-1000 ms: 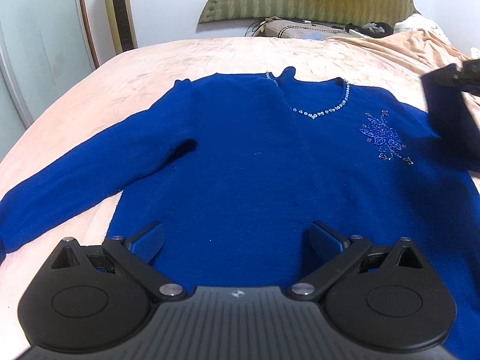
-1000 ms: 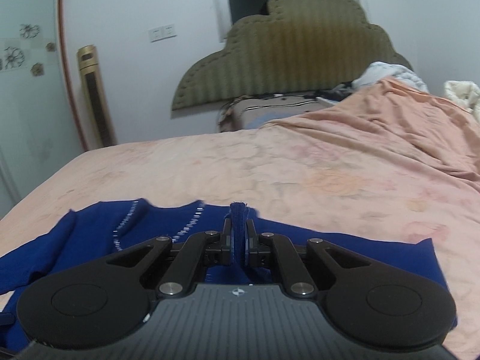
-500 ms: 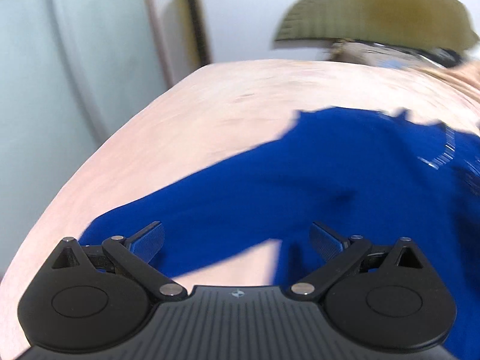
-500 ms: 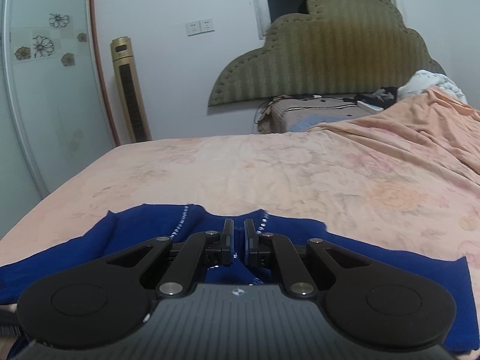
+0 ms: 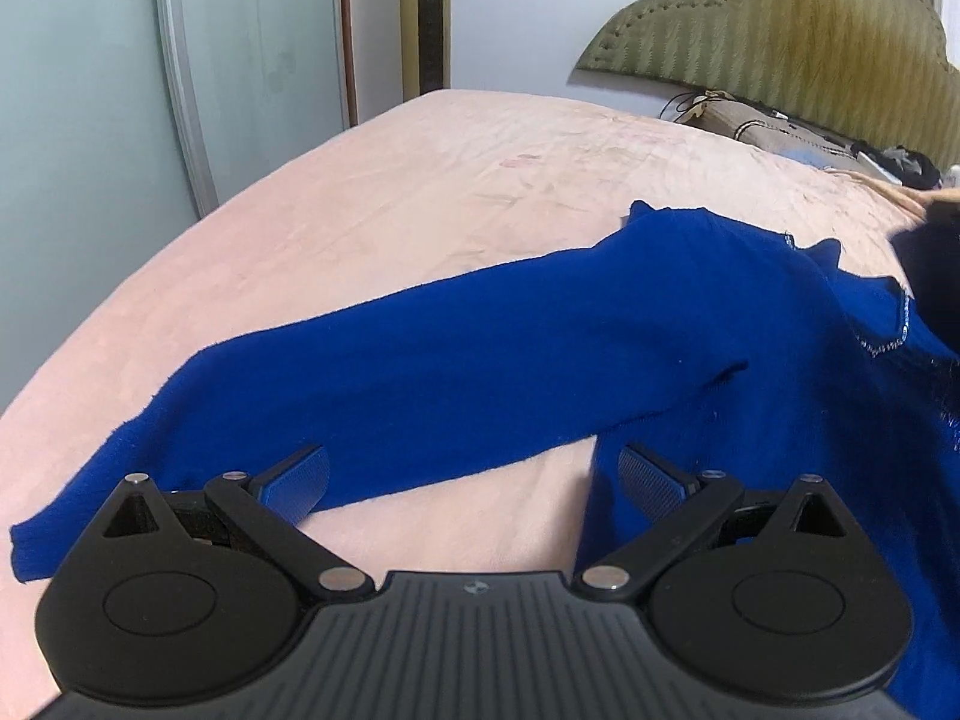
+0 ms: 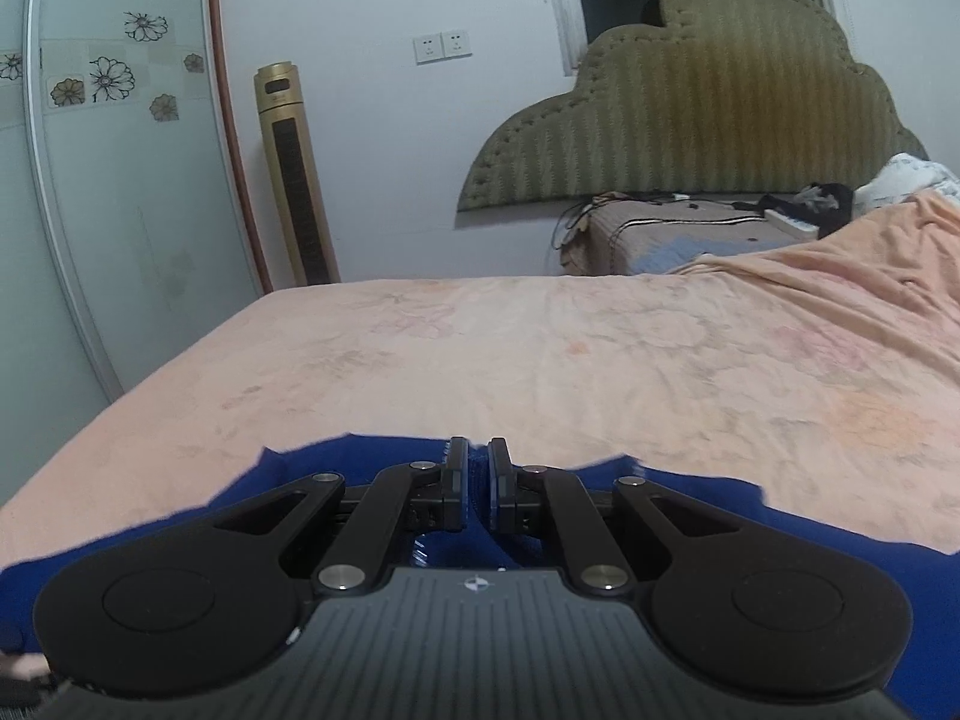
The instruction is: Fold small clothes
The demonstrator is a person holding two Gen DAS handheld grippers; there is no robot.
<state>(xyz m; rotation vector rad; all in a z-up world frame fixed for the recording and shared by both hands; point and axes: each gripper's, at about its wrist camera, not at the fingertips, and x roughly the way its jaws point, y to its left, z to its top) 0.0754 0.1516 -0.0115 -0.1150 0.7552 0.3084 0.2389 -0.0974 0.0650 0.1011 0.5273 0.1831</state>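
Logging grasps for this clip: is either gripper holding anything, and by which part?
The right gripper is shut on a fold of the blue sweater; which part cannot be told. The left gripper is open over the sleeve, holding nothing.

Both wrist views look low across the bed (image 6: pixel 540 360), probably sharing its headboard (image 5: pixel 780 30).

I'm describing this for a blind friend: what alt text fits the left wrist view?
An open gripper hovers over the outstretched sleeve of a blue sweater lying on a pink bed. A green headboard stands behind.
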